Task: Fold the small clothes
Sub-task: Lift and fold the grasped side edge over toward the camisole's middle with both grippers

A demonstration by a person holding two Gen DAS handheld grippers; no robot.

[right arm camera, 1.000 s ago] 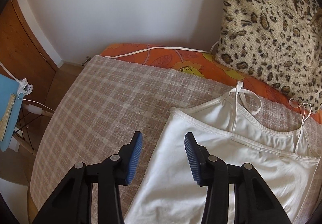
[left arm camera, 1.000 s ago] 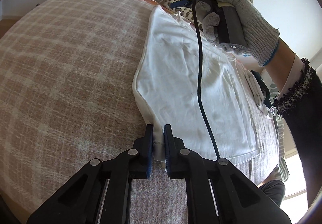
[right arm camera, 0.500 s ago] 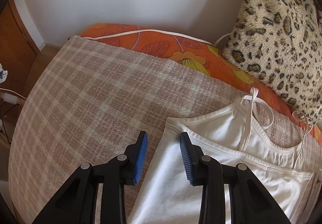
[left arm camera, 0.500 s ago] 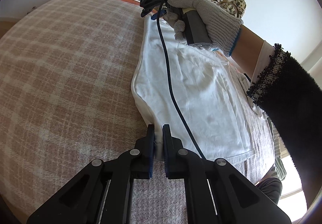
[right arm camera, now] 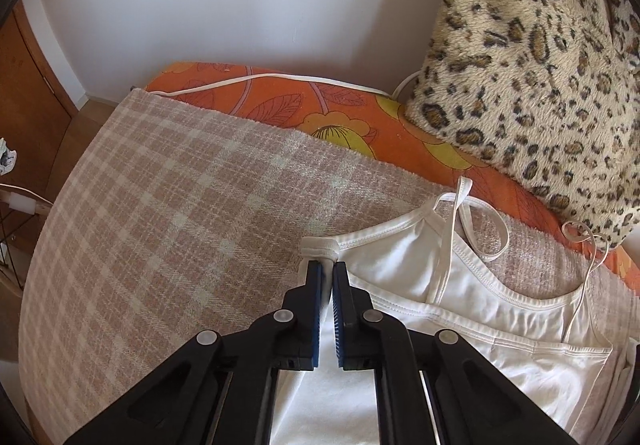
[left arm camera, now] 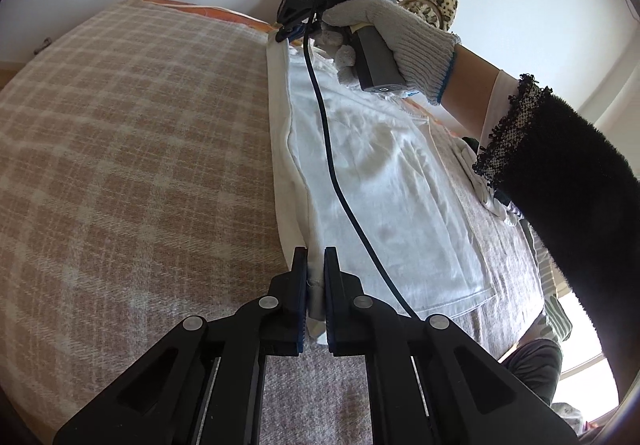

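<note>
A white strappy camisole [left arm camera: 384,173] lies flat on a pink-and-cream plaid blanket [left arm camera: 140,125]. My left gripper [left arm camera: 316,257] is shut on the garment's near hem corner, with fabric pinched between the blue pads. In the right wrist view my right gripper [right arm camera: 327,265] has its jaws closing on the camisole [right arm camera: 400,273] at its top left corner, just under the armhole edge, and cloth sits between the pads. The left wrist view shows that right gripper [left arm camera: 288,31] at the far end of the garment, held by a gloved hand [left arm camera: 400,33].
A leopard-print cushion [right arm camera: 540,65] leans on the wall at the back right, on an orange floral sheet [right arm camera: 280,105]. A black cable [left arm camera: 332,173] hangs across the camisole. More white cloth [left arm camera: 488,189] lies to the right, under the black sleeve [left arm camera: 560,173]. Plaid blanket [right arm camera: 180,205] stretches left.
The right gripper came down toward the camisole's top left corner and its jaws went from wide apart to closed on the cloth. The left gripper kept its hold on the hem.
</note>
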